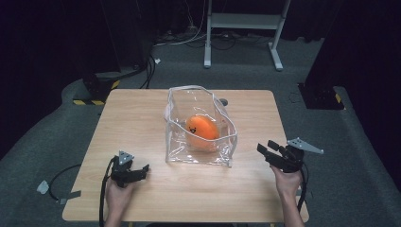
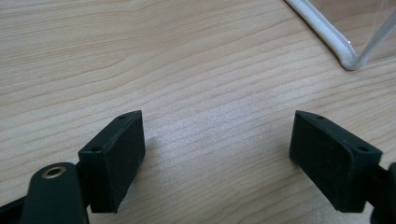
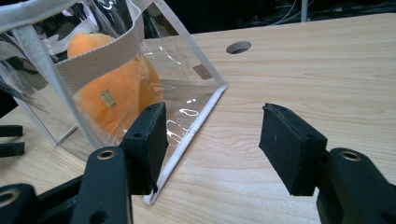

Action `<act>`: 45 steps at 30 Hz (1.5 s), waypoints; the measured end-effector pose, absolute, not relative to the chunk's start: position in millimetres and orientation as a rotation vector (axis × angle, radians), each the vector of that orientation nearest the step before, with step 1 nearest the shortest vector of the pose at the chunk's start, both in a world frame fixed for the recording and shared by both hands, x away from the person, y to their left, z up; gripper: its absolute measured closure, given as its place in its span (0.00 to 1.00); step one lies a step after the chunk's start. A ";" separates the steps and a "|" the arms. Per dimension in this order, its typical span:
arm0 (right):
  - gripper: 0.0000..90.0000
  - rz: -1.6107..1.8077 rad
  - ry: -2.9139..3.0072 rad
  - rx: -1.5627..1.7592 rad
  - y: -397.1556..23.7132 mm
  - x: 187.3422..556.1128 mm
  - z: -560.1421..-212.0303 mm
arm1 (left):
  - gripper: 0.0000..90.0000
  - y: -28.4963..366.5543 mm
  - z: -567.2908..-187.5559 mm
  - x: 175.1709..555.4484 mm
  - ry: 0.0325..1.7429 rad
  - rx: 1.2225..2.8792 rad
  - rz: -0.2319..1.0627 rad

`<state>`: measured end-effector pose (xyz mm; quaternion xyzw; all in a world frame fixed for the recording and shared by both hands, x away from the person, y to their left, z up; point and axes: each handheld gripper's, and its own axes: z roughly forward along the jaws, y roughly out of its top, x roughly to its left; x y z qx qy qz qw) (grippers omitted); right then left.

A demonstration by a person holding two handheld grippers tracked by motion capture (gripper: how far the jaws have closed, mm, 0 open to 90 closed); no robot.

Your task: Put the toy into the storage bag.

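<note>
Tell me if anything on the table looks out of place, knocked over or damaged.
Nothing stands out. The clear bag stands upright on the wooden table with the orange plush toy inside it. Its soft sides sag a little, with no tear that I can see. The left gripper and right gripper sit either side, jaws open, holding nothing.

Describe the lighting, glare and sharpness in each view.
High view: bright table, dark surroundings, soft image. Left gripper view: even light, faint sheen between the open left gripper pads. Right gripper view: glare streaks on the clear bag, orange plush toy hazy behind it.
</note>
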<state>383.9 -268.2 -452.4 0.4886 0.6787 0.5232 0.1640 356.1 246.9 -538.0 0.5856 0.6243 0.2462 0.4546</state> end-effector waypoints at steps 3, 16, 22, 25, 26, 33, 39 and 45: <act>0.46 1.486 1.938 1.399 -266.7 384.8 -453.9 | 0.20 247.0 -538.0 356.0 1.540 1.447 0.608; 0.46 1.453 1.963 1.413 -260.0 389.8 -464.7 | 0.20 246.5 -538.1 356.2 1.542 1.438 0.608; 0.46 1.428 1.980 1.424 -256.4 391.9 -473.0 | 0.20 247.0 -538.0 356.0 1.540 1.448 0.608; 0.46 1.414 1.985 1.427 -254.5 393.4 -476.3 | 0.20 247.0 -538.0 356.0 1.540 1.448 0.608; 0.46 1.411 1.988 1.432 -254.1 393.7 -477.2 | 0.20 246.9 -538.0 356.0 1.540 1.447 0.608; 0.46 1.379 1.997 1.445 -252.2 396.4 -481.8 | 0.20 247.0 -538.0 356.0 1.540 1.448 0.608; 0.46 1.353 2.007 1.453 -250.0 399.5 -485.3 | 0.20 247.0 -537.9 355.9 1.540 1.449 0.607; 0.45 1.323 2.024 1.455 -246.4 402.3 -489.8 | 0.20 247.0 -537.9 355.9 1.540 1.449 0.607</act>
